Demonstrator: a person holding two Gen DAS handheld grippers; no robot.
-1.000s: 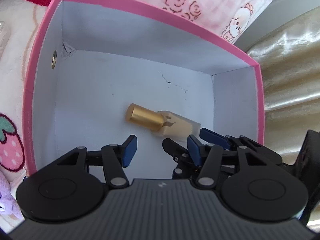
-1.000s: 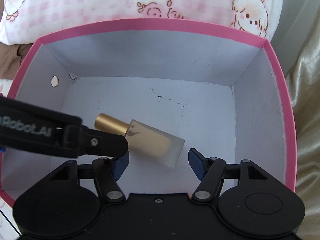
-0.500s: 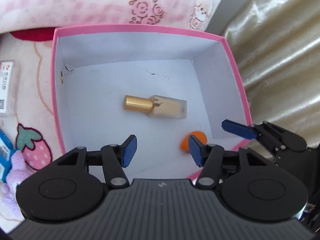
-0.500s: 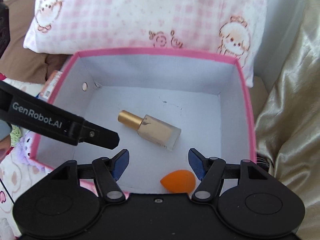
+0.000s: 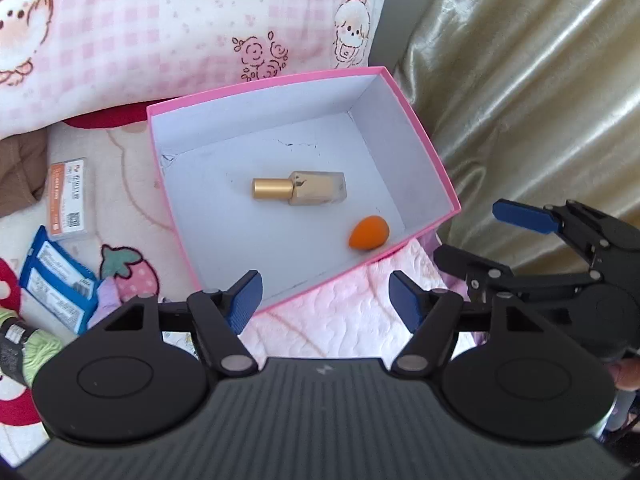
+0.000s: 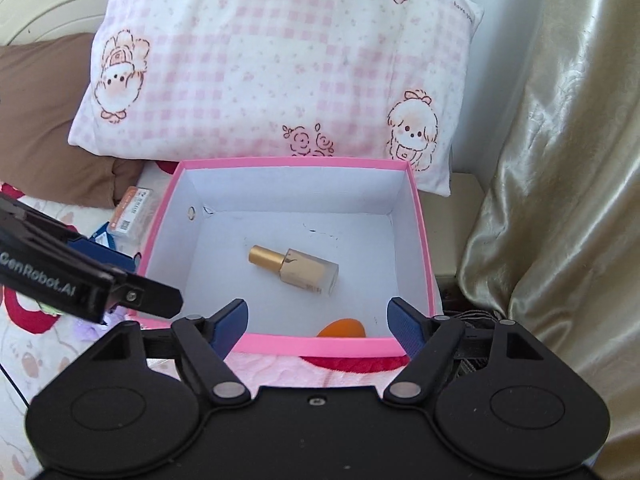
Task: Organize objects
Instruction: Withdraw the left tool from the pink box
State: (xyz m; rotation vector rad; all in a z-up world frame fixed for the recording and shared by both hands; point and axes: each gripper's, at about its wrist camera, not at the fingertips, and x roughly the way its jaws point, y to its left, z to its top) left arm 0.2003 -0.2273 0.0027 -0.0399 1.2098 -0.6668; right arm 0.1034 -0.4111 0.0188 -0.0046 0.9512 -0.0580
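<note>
The pink cardboard box with white inside (image 5: pixel 416 128) holds a frosted glass bottle with gold cap (image 5: pixel 304 189), lying flat, and an orange teardrop sponge (image 5: pixel 369 232) near its right corner. The left gripper (image 5: pixel 325 300) and the right gripper (image 6: pixel 318 318) are above the box's near edge, tilted down, jaws opening, probably grasping nothing.

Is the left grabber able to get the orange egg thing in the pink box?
Probably yes. The orange sponge lies uncovered in the pink box's near corner, apart from the bottle. The left gripper, jaws opening and empty, hangs above; only the box walls crowd it.
</note>
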